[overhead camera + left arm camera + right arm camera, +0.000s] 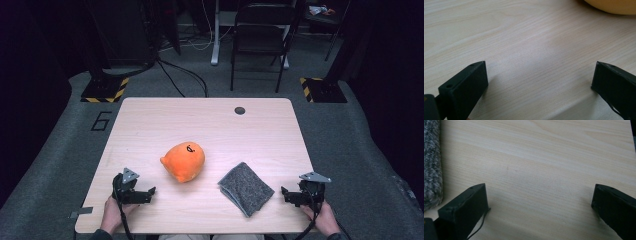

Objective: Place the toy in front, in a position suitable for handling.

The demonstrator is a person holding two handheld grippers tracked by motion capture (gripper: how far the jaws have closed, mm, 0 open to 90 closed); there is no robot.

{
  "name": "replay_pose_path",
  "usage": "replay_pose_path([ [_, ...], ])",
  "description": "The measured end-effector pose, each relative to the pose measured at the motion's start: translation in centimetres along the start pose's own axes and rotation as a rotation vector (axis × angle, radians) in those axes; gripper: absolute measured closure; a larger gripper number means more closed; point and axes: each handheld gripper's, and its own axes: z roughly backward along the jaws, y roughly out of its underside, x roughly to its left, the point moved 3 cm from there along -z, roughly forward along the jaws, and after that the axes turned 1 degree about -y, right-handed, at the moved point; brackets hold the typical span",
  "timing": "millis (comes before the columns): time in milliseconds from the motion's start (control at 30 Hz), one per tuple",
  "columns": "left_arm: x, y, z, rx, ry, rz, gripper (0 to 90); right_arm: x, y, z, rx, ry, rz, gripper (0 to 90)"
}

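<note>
L gripper (150, 192) sits low at the near-left part of the desk (150, 125), held by the person's left hand (114, 212). Jaws spread wide, released, nothing btwn them; in the left gripper view only bare wood lies in the gap and the jaw tips sit right at the desk surface, contact can't be confirmed. Orange plush toy (183, 161) lies near desk centre, just ahead & to the right of the L gripper, apart from it; its edge shows at top right in the left gripper view (614, 6).

R gripper (285, 192) at the near-right part of the desk, held by the right hand (325, 220). Jaws also wide apart, released, holding nothing, bare wood btwn them. Folded grey cloth (246, 187) lies flat btwn toy and R gripper, near the R gripper but not touching; in the right gripper view it runs along the left edge (431, 162), just beside the left jaw.
</note>
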Motion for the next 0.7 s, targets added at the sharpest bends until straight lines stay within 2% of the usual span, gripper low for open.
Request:
replay_pose_path([
  [500, 0.05, -0.02, -0.01, 0.002, 0.005, -0.005, 0.0, -0.03, 0.01, 0.00, 0.000, -0.002, 0.003, 0.0],
  [633, 0.06, -0.03, -0.01, 0.002, 0.006, -0.007, 0.0, -0.07, -0.05, -0.05, 0.002, -0.014, 0.009, 0.0],
  [700, 0.10, -0.04, -0.02, 0.002, 0.011, -0.013, 0.0, -0.20, -0.16, -0.02, 0.015, -0.023, 0.027, 0.0],
])
